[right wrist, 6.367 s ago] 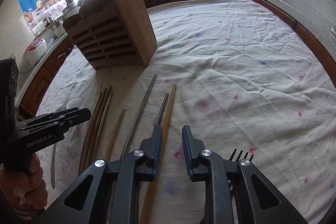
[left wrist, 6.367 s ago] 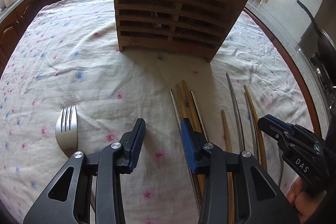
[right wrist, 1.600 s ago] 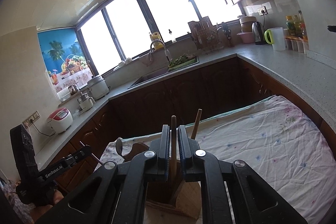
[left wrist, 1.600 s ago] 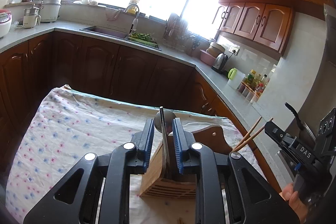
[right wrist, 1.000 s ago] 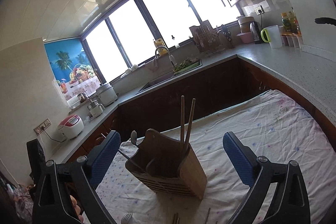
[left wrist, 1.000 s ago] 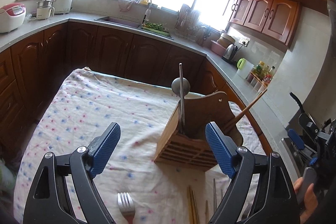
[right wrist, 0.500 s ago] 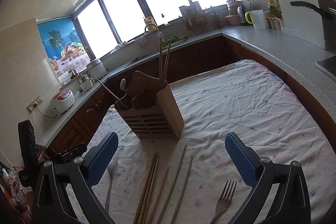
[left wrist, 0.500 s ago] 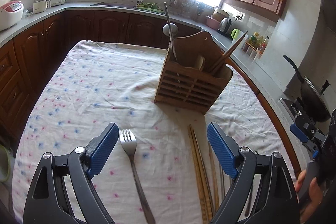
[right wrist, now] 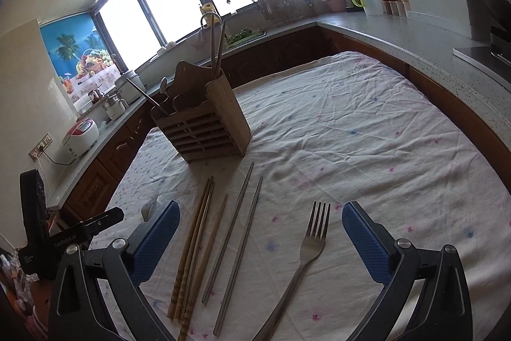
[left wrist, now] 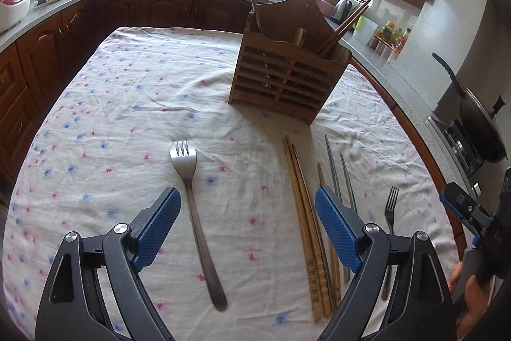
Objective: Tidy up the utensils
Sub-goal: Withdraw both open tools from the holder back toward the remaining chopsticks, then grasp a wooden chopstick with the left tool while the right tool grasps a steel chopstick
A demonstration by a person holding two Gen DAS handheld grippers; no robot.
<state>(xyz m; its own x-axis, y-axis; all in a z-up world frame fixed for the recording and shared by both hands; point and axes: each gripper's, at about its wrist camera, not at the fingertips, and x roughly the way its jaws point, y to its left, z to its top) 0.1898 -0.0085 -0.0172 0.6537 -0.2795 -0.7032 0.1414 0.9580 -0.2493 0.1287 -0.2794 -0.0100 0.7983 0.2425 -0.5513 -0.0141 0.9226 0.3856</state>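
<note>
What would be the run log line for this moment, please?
left hand-held gripper: open, empty | right hand-held gripper: open, empty | fork: on tablecloth | wooden holder: upright, holds utensils

The left wrist view sits just behind the left gripper, above the table, and looks forward and steeply down along the fingers; the rack stands ahead, slightly right of centre, and a fork lies close below between the fingers. The right wrist view sits behind the right gripper, tilted down less steeply, so more window and counter show above the rack, which stands ahead and to the left. Both views share the rack, the chopsticks and the cloth-covered table. Each view catches the other gripper at its edge: the right one low at the right of the left view, the left one low at the left of the right view.
</note>
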